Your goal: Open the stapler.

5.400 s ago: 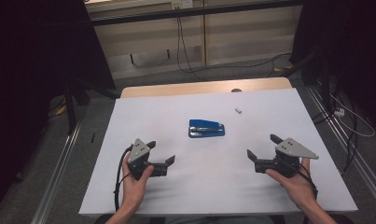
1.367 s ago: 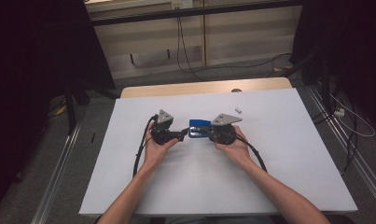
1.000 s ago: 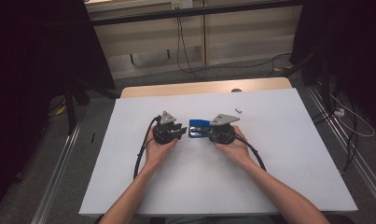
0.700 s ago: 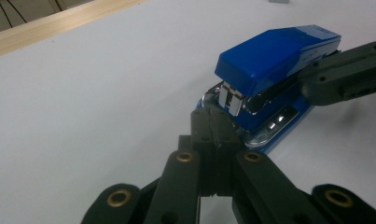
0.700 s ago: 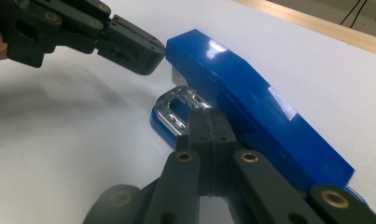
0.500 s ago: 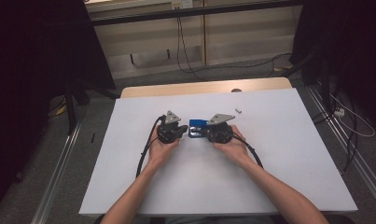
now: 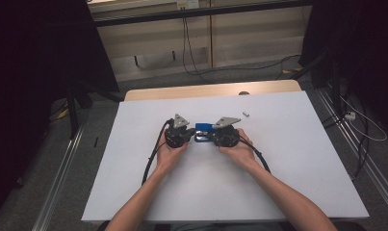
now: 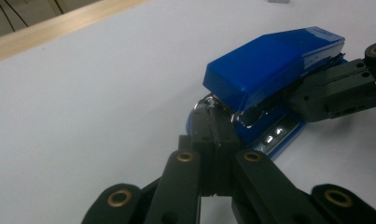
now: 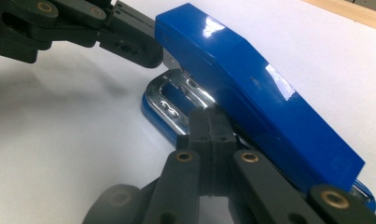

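A blue stapler (image 7: 203, 127) (image 8: 269, 65) (image 9: 251, 88) lies on the white table (image 7: 278, 168) between my two grippers. My left gripper (image 7: 193, 135) (image 8: 210, 116) has its jaws closed together, and its tips touch the stapler's front end at the chrome base under the raised blue top. From the other side my right gripper (image 7: 212, 137) (image 9: 212, 116) is also shut, tips pushed against the gap between top and base. Each gripper view shows the opposite gripper too: the right gripper (image 8: 297, 95) and the left gripper (image 9: 146, 46) both touch the stapler.
A small white piece (image 7: 246, 114) (image 8: 279, 1) lies on the table behind and to the right of the stapler. The table's wooden far edge (image 7: 211, 90) runs behind it. Cables (image 7: 150, 166) trail from the grippers back along the person's forearms.
Both grippers have drawn in toward each other against the stapler's two ends. The stapler now sits almost hidden between them in the high view.
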`<action>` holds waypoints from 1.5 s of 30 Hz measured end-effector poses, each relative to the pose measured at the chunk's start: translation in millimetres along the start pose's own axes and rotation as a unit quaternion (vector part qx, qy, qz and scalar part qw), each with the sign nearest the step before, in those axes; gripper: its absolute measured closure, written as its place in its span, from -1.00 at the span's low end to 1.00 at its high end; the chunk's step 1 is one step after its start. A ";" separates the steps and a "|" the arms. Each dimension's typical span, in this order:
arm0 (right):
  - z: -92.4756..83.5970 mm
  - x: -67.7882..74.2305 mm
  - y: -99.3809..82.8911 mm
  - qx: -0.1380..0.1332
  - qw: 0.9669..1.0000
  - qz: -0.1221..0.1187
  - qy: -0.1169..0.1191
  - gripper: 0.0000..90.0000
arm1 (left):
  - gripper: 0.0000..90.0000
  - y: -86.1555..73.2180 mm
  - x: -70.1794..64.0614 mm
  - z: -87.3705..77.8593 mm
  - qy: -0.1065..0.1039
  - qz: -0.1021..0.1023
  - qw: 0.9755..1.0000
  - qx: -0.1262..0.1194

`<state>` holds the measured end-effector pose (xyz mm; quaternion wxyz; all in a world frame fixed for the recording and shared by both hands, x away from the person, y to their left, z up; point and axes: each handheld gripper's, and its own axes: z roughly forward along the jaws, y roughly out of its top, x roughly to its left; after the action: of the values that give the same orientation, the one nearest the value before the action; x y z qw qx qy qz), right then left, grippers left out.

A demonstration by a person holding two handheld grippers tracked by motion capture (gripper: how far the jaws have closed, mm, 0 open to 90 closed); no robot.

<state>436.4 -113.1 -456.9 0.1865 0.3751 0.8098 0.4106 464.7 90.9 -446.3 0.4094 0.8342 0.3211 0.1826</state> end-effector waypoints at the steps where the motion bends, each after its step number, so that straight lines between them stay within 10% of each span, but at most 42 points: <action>1: 0.0 0.3 0.0 0.000 1.000 0.000 -0.001 1.00 | 1.00 0.4 -0.8 0.1 0.003 -0.001 1.000 -0.002; 45: -0.4 0.7 -0.2 -0.001 1.000 0.006 -0.004 1.00 | 1.00 15.1 -2.7 -9.9 -0.007 -0.020 0.999 -0.043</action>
<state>435.6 -112.9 -456.8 0.1879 0.3817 0.8063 0.4110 462.9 87.8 -428.4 0.4507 0.8106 0.3267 0.1816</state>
